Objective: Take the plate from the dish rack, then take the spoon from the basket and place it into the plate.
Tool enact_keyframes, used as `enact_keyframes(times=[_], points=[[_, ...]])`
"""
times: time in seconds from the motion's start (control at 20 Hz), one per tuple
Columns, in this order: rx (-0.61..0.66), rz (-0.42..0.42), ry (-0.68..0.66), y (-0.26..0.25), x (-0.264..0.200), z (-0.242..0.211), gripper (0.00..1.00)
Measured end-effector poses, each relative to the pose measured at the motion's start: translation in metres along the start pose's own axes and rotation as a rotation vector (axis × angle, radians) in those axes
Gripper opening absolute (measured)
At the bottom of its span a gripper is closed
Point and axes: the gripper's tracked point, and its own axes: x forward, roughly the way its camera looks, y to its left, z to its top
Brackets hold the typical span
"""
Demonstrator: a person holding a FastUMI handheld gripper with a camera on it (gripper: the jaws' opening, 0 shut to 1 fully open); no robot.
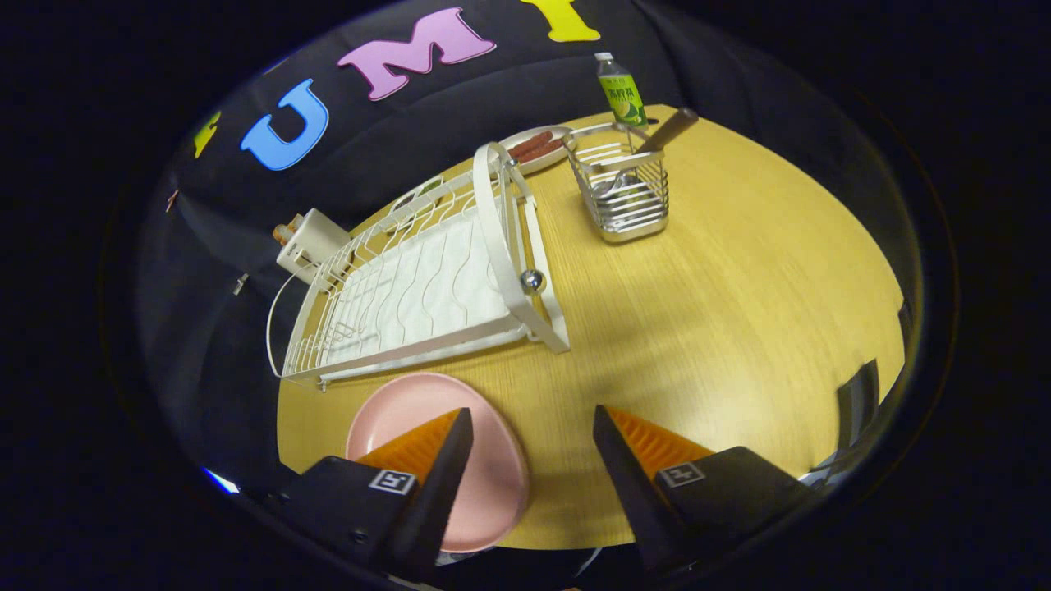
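1. Gripper view: the gripper (532,427) hangs over the wooden table (739,312) with its fingers spread wide and nothing held between them.
2. The pink plate (493,484) lies flat on the table, out of the dish rack (419,287). It sits under and just beside the left finger (443,468), which covers part of it; the right finger is apart from it.
3. The white dish rack stands just beyond the plate, its long axis running away from the fingers toward the booth wall. Its slots hold no dishes.
4. The wire basket (628,193) stands well beyond the fingers, to the right of the rack's far end. The spoon (667,131) stands in it, handle up and tilted to the right, its long axis leaning away from the rack; the bowl end is hidden among the wires.
5. A green bottle (621,92) stands upright just behind the basket. A small plate with sausages (538,146) sits beside the basket, at the rack's far end.
6. A white box (308,242) rests at the rack's far left side.
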Motion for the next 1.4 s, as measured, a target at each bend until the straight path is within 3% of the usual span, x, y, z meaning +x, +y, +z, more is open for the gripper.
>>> enact_keyframes(times=[0.05, 0.25, 0.4, 0.6, 0.85, 1.1, 1.4], points=[[-0.018, -0.022, -0.041, -0.006, -0.006, 0.012, 0.99], [-0.142, -0.116, -0.228, -0.042, -0.036, 0.07, 0.99], [-0.26, -0.14, -0.352, -0.061, -0.055, 0.106, 0.98], [-0.343, -0.085, -0.499, -0.069, -0.063, 0.146, 0.98], [-0.372, 0.01, -0.537, -0.083, -0.03, 0.185, 0.98], [-0.324, 0.083, -0.508, -0.092, 0.019, 0.195, 0.99], [-0.385, 0.143, -0.572, -0.079, 0.041, 0.204, 0.95]])
